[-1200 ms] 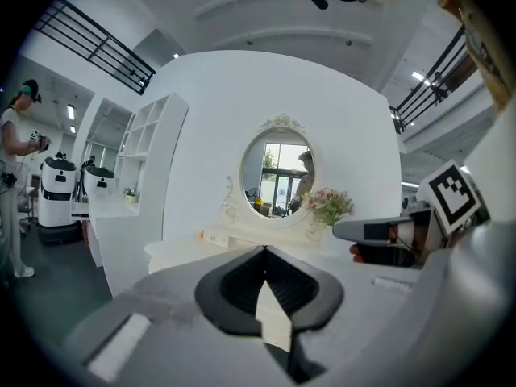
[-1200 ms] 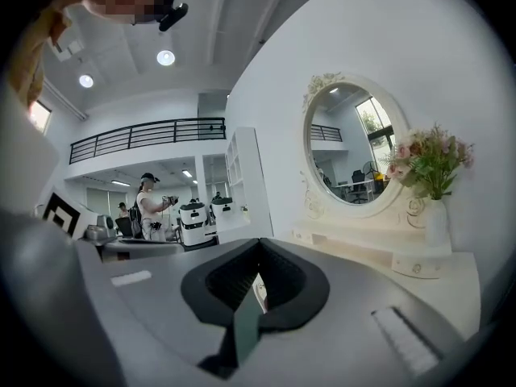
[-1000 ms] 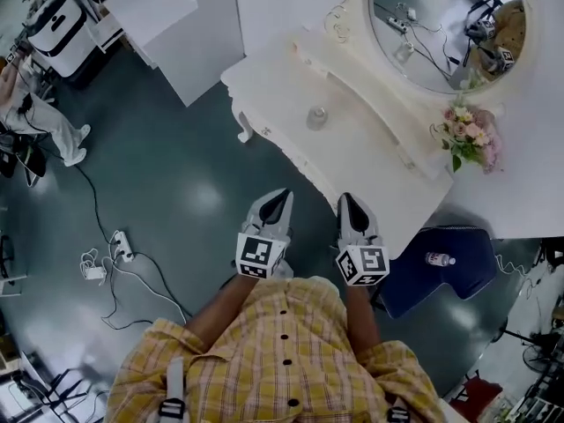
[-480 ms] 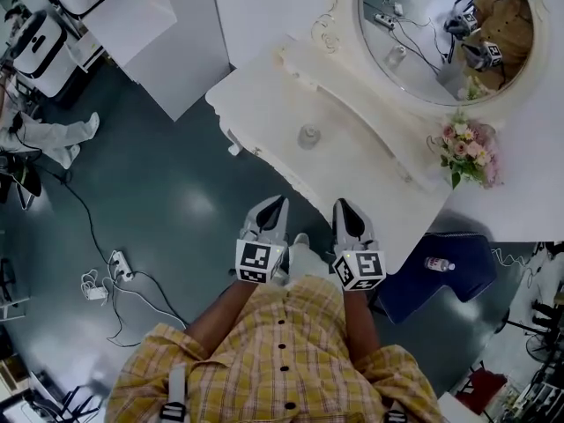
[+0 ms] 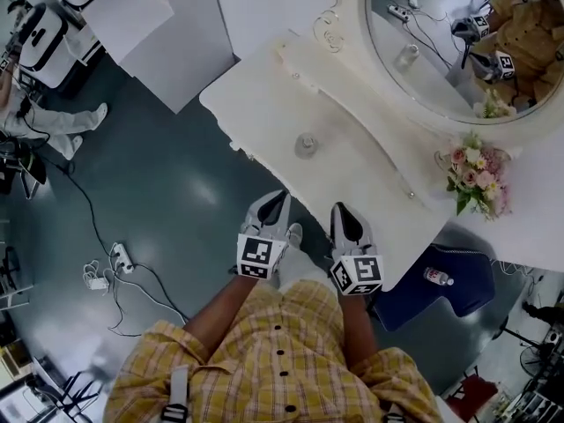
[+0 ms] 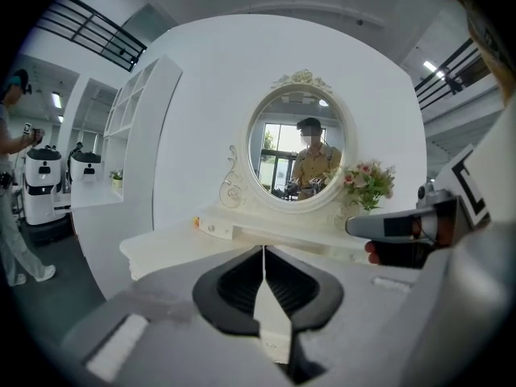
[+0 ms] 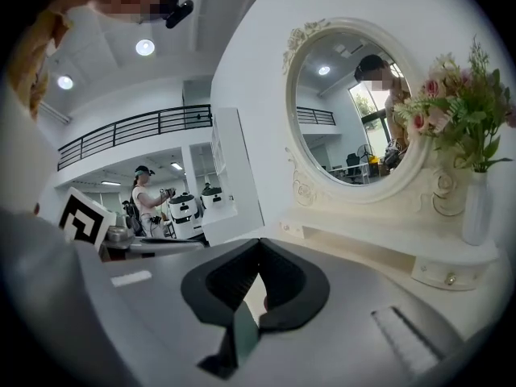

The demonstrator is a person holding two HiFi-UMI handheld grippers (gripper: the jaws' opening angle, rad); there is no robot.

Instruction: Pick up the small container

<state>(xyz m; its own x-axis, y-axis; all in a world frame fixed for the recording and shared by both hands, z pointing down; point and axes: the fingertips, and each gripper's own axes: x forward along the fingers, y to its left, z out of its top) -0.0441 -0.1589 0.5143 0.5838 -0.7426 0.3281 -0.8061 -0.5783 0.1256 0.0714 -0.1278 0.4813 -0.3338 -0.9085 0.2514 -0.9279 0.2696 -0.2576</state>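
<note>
The small clear container [image 5: 306, 144] stands on the white dressing table [image 5: 256, 104], near its middle. Both grippers are held close to the person's body, short of the table's front edge. In the head view my left gripper [image 5: 280, 198] points at the table with its jaws together and nothing between them. My right gripper [image 5: 343, 211] beside it is likewise shut and empty. The left gripper view shows the shut jaw tips [image 6: 264, 250] in front of the table and mirror. In the right gripper view the right gripper [image 7: 259, 243] has its tips meeting. Neither gripper view shows the container.
An oval mirror [image 5: 458, 33] backs the table and a vase of pink flowers [image 5: 474, 176] stands at its right end. A blue stool [image 5: 458, 276] with a small bottle [image 5: 438, 277] is at the right. Cables and a power strip [image 5: 119, 256] lie on the floor at left, with a person [image 5: 53, 122] beyond.
The table and container have drawn nearer to the grippers in the head view. Both grippers stay shut and keep their place in front of the body.
</note>
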